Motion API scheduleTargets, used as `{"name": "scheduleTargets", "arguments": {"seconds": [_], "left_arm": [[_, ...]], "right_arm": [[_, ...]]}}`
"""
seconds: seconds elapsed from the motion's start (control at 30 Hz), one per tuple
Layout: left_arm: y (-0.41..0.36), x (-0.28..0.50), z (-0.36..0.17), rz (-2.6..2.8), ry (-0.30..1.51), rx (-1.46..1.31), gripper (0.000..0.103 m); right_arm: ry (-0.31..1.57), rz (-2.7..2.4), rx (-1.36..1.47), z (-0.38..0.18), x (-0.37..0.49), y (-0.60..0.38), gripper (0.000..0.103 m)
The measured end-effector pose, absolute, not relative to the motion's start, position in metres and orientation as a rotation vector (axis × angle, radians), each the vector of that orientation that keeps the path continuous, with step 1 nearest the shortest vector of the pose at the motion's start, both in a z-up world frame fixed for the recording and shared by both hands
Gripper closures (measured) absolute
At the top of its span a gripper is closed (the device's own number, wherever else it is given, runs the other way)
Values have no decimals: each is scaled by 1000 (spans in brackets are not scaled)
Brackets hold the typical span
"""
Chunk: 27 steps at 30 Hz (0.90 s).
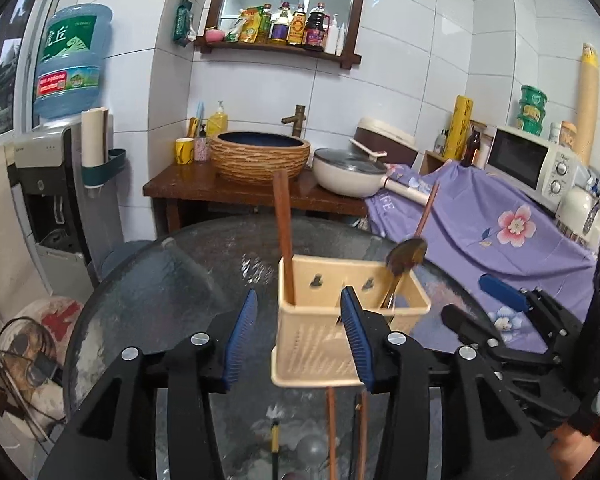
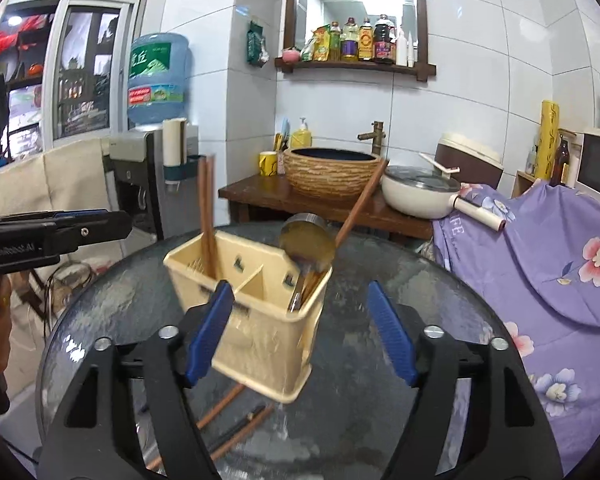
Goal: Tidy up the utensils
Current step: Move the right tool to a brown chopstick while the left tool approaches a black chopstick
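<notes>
Loose chopsticks [image 1: 331,432] lie lengthwise just under the left claw [image 1: 300,344] – both it and the right claw [image 2: 300,336] gape empty – caddy [image 1: 340,320] ahead

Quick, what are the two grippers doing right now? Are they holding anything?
Left gripper: open, holding nothing; the beige utensil holder sits just ahead.
Right gripper: open, holding nothing.

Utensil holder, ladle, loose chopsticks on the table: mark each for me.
utensil holder [image 2: 260,344], right wrist view, front wall.
ladle [image 2: 306,240], right wrist view, bowl.
loose chopsticks [image 1: 332,432], left wrist view, shaft on the glass table [image 1: 160,280].
</notes>
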<state>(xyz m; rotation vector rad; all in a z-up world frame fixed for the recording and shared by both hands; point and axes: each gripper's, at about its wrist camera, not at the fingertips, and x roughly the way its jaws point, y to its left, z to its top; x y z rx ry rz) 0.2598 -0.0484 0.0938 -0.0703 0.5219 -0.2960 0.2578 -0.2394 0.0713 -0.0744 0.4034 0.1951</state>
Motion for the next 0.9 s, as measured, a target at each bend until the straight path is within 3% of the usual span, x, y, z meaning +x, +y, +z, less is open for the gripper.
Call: {"name": "scheduleTargets", "arguments": {"seconds": [0.17,0.53,0.9], "left_arm": [[-39,236,58,-283,570,-44,53],[-12,213,-12,-221,702,-44,52],[-16,199,-40,-222,762,5,52]], "right_arm": [[486,229,-134,44,236,-224,31],[769,234,-129,-38,233,-209,31],[893,270,-103,-69,234,-187,44]]}}
